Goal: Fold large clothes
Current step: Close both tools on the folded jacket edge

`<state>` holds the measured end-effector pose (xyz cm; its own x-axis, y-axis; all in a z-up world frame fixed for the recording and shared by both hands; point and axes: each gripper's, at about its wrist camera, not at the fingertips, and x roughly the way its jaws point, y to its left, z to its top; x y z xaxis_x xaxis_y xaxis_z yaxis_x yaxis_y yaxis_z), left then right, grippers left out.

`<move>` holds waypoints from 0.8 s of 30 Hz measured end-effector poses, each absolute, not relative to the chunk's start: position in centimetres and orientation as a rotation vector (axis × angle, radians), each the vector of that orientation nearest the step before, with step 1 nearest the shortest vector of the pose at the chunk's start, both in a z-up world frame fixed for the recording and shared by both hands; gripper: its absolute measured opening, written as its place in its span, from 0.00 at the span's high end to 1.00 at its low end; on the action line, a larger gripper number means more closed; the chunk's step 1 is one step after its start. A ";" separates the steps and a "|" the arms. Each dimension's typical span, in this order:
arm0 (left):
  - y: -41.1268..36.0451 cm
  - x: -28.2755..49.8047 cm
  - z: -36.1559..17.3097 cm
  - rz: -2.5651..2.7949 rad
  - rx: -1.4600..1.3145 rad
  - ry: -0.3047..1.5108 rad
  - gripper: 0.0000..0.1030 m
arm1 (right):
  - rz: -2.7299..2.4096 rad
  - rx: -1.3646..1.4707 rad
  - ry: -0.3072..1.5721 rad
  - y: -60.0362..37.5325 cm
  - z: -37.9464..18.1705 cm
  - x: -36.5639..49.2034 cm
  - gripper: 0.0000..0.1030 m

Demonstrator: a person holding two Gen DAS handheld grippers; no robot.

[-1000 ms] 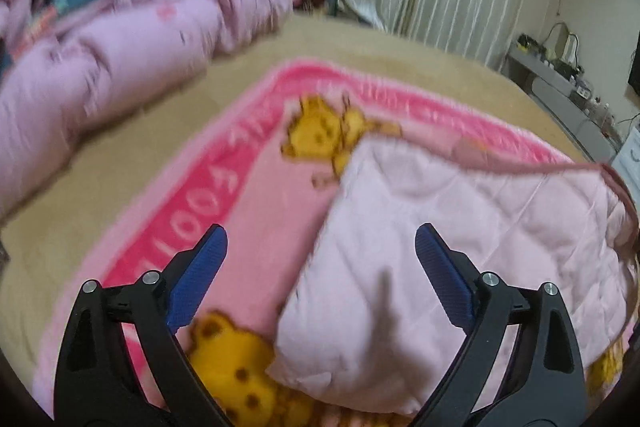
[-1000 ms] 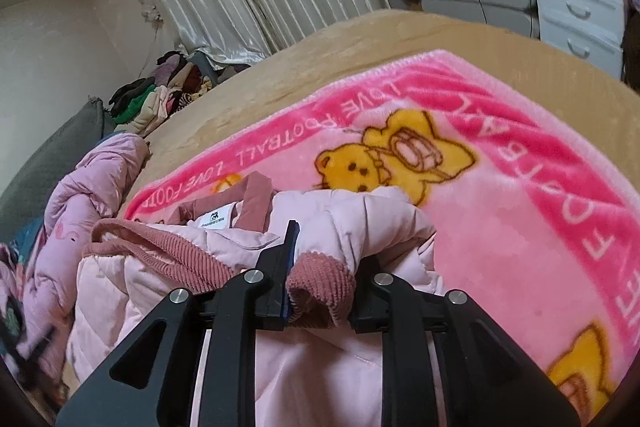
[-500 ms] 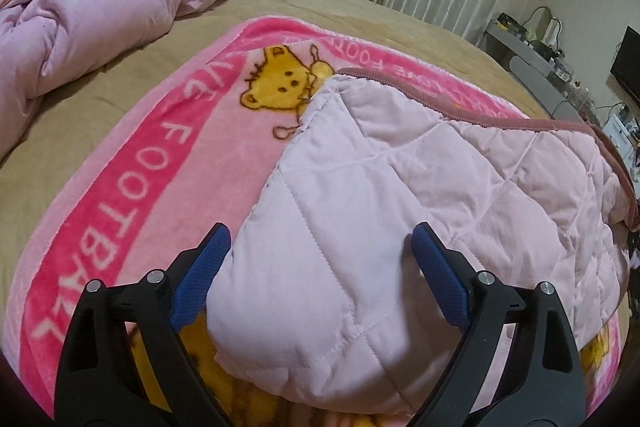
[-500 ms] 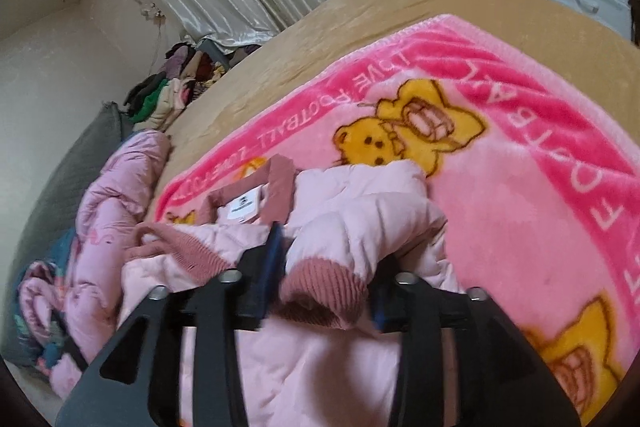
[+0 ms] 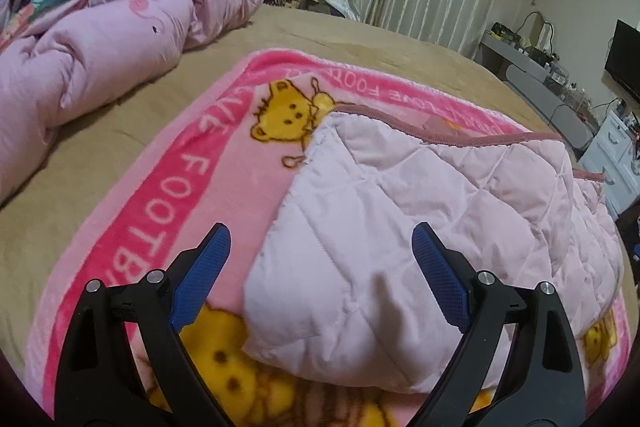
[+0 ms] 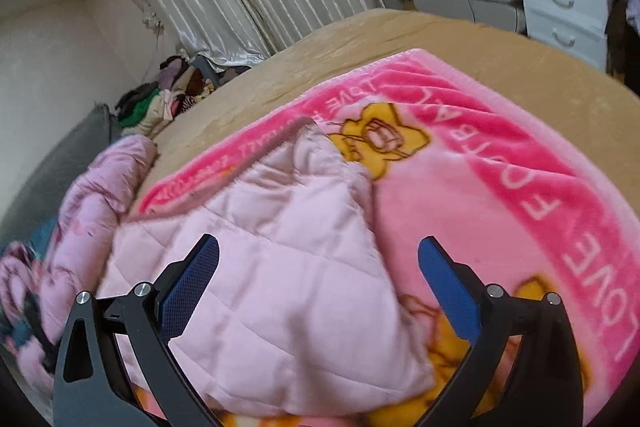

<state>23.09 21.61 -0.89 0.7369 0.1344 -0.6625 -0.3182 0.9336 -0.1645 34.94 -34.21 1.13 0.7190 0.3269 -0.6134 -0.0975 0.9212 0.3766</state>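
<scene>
The pink quilted jacket (image 5: 420, 227) lies folded on the pink bear blanket (image 5: 168, 187), which is spread over the tan bed (image 5: 340, 43). The fold looks just finished, so I judge the step in hand is the release after laying one part over the body of the garment.

The right hand-held gripper (image 6: 320, 279) has just been opening its jaws; they now stand wide, with the jacket (image 6: 280, 267) below and ahead of them, and the pads do not press on any cloth. The left hand-held gripper (image 5: 320, 267) is also wide and holds nothing; the near corner of the jacket sits between and just ahead of its fingers.

The next move probably calls for a new grip on an edge for one more fold, or for smoothing the bundle.

From the left hand-held gripper, the long axis of the jacket runs from near left to far right. The edge with darker pink trim (image 5: 440, 135) is on its far side, pointing away from the hand-held gripper.
</scene>
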 end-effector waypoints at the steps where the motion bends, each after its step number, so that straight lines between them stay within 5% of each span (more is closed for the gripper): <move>1: 21.6 23.0 -1.1 0.256 -0.267 0.702 0.17 | 0.236 0.312 0.733 -34.3 0.7 34.7 0.04; 12: 22.6 23.8 -5.0 0.170 -0.371 0.792 0.14 | 0.303 0.144 0.734 -31.8 -1.6 35.3 0.04; 14: 22.4 23.9 -5.2 0.169 -0.372 0.792 0.19 | 0.302 0.136 0.737 -31.4 -1.8 36.2 0.04; 15: 22.4 24.0 -5.2 0.158 -0.379 0.788 0.31 | 0.299 0.126 0.747 -31.2 -2.0 36.9 0.06; 19: 21.3 24.3 -4.8 0.173 -0.319 0.779 0.61 | 0.293 0.088 0.790 -30.4 -3.1 38.4 0.40; 21: 20.7 24.3 -4.4 0.193 -0.276 0.760 0.70 | 0.268 0.068 0.769 -30.2 -3.3 38.3 0.69; 24: 20.2 24.1 -3.6 0.205 -0.245 0.723 0.77 | 0.253 0.081 0.721 -30.5 -3.4 37.4 0.82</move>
<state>24.14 20.17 -3.59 0.7319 0.1001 -0.6741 -0.2680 0.9517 -0.1496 37.37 -30.47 -3.38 0.7218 0.2569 -0.6426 -0.2010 0.9663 0.1606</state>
